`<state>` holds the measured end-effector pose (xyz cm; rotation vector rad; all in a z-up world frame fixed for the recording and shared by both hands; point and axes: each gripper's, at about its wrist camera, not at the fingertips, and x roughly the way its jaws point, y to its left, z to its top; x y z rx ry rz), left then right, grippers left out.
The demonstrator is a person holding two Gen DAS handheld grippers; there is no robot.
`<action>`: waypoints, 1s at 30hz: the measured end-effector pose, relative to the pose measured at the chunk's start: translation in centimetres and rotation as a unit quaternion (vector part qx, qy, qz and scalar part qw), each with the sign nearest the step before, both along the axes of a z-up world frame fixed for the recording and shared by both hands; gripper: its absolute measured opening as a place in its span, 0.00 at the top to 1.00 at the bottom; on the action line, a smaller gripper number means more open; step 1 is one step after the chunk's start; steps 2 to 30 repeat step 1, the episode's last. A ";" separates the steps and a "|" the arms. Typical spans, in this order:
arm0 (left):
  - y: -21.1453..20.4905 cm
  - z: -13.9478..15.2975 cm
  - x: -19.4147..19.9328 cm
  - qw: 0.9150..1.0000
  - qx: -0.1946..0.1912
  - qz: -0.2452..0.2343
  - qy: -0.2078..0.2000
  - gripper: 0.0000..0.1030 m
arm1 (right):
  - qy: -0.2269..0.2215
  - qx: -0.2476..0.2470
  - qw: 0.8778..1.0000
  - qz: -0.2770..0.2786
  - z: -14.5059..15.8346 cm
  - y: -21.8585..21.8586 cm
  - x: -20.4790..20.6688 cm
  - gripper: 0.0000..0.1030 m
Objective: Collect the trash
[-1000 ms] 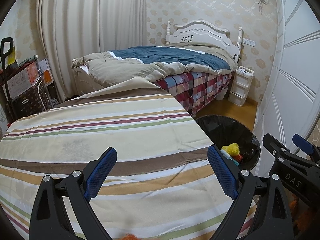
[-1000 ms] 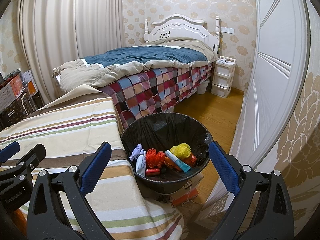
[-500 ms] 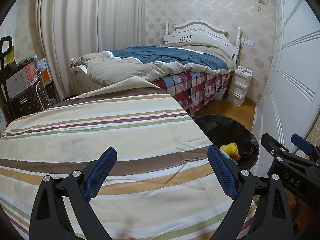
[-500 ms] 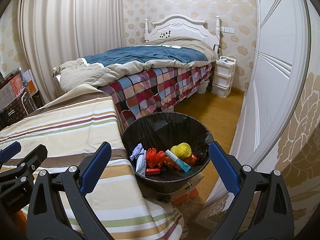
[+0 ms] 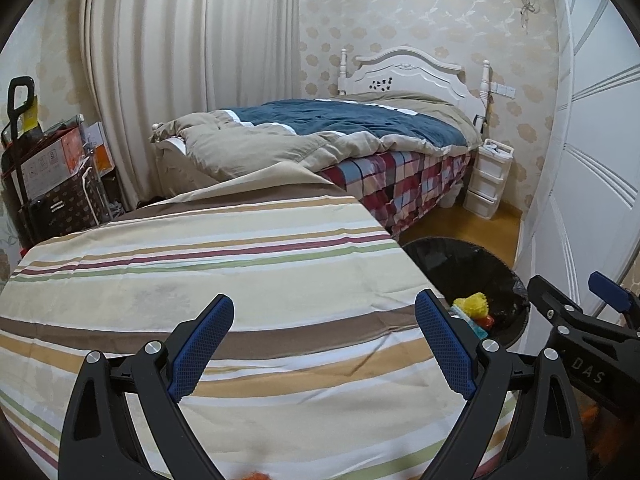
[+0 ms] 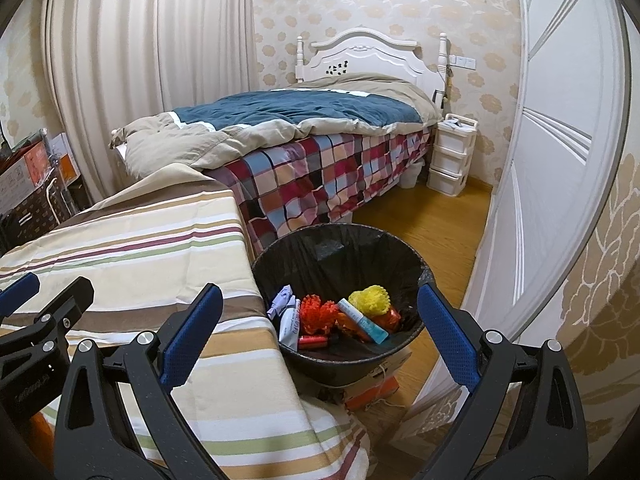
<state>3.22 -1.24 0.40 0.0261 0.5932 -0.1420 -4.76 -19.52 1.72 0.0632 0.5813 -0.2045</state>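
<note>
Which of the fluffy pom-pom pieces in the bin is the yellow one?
The yellow pom-pom sits toward the right of the black trash bin; the orange-red one lies left of it, across the white-and-blue tube.

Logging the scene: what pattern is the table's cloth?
Horizontal stripes, cream with tan, brown, maroon and green, on the striped cloth; clearest in left wrist view.

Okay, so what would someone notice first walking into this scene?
Probably the black trash bin beside the striped tablecloth, with a yellow mesh ball and an orange one among the trash inside. Next, the open blue-padded right tongs up close, and the plaid-skirted bed behind.
</note>
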 end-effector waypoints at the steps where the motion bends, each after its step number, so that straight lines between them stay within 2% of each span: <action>1: 0.2 -0.1 0.1 1.000 0.001 0.002 0.001 0.11 | 0.001 -0.001 1.000 0.001 0.1 0.1 0.2 0.07; 30: 0.2 -0.1 0.1 1.000 0.001 0.002 0.001 0.11 | 0.001 -0.001 1.000 0.001 0.1 0.1 0.2 0.07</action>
